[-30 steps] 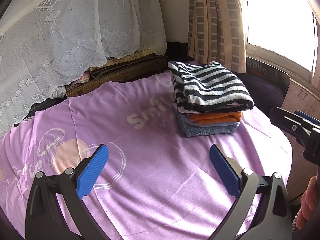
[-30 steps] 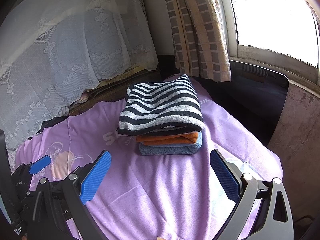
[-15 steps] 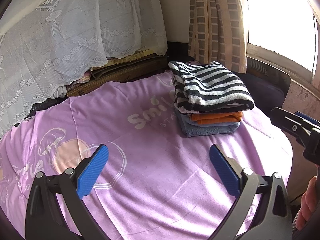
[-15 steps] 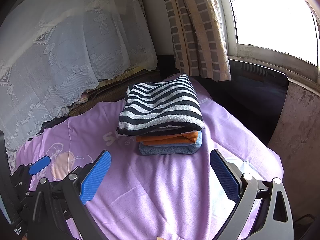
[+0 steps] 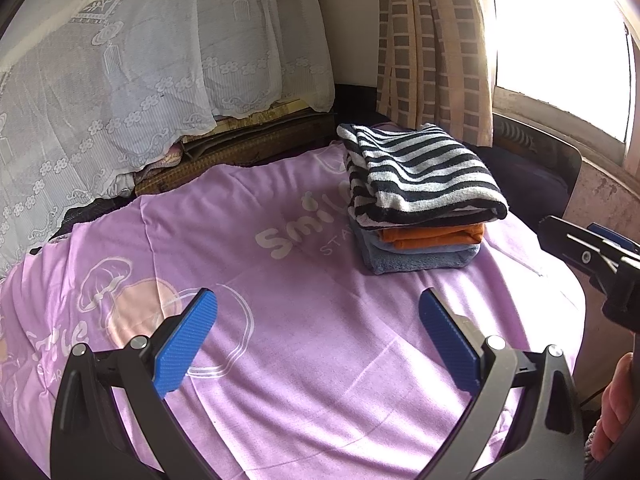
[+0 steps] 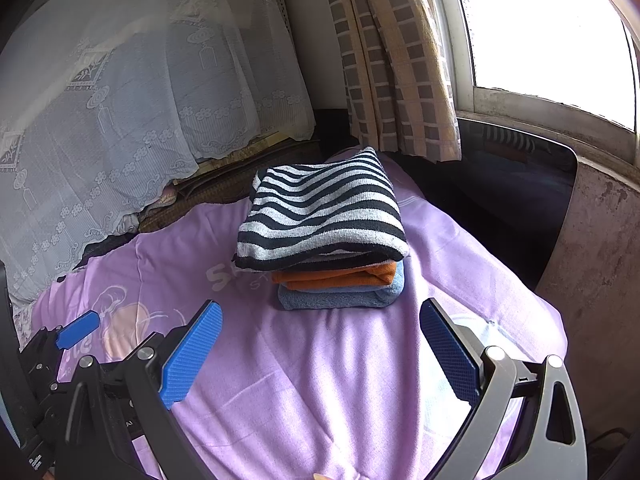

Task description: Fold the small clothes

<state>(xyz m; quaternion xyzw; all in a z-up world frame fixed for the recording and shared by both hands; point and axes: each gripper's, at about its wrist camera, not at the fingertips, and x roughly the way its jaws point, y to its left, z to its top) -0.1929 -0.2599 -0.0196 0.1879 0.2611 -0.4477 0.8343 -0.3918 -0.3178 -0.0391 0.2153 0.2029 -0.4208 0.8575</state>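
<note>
Nothing is changing: both the left hand-held gripper (image 5: 318,334) and the right hand-held gripper (image 6: 320,340) are staying released, hovering short of the pile of clothes (image 6: 324,232) ahead; folding is appearing complete

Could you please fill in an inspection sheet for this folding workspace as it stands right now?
Surface: purple printed sheet, mostly smooth with a few light creases.
Job's things: one stack of three folded pieces, striped cloth on top, orange cloth in the middle, blue cloth at the bottom; edges roughly aligned.
Clutter: nothing seen on the sheet besides the stack.
Grippers: left gripper open and empty above the sheet; right gripper open and empty, short of the stack.
Cables: nothing seen.
Surroundings: white lace cover behind to the left, checked curtain beside a bright window.
</note>
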